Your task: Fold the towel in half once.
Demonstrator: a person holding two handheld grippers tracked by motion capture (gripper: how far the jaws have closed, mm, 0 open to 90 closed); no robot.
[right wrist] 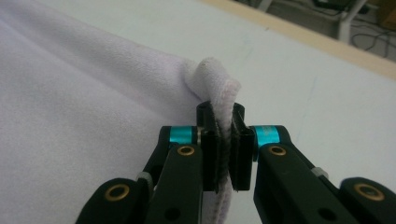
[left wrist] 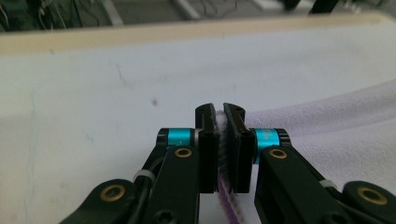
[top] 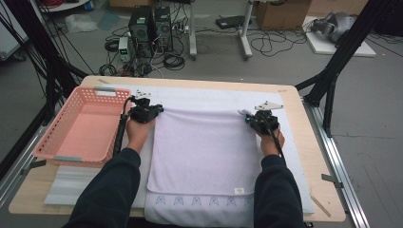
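A pale lilac towel (top: 204, 152) lies flat on the white mat, with its embroidered hem hanging at the near edge. My left gripper (top: 153, 110) is shut on the towel's far left corner; in the left gripper view the towel edge (left wrist: 221, 135) is pinched between the black jaws of that gripper (left wrist: 220, 112). My right gripper (top: 248, 117) is shut on the far right corner. There the towel corner (right wrist: 212, 79) bunches up above the jaws of the right gripper (right wrist: 220, 112). Both hands sit low over the table.
A pink plastic basket (top: 57, 128) stands at the table's left, close beside my left forearm. The white mat (top: 209, 95) covers most of the wooden table (top: 311, 156). Cables and computer cases lie on the floor beyond the far edge.
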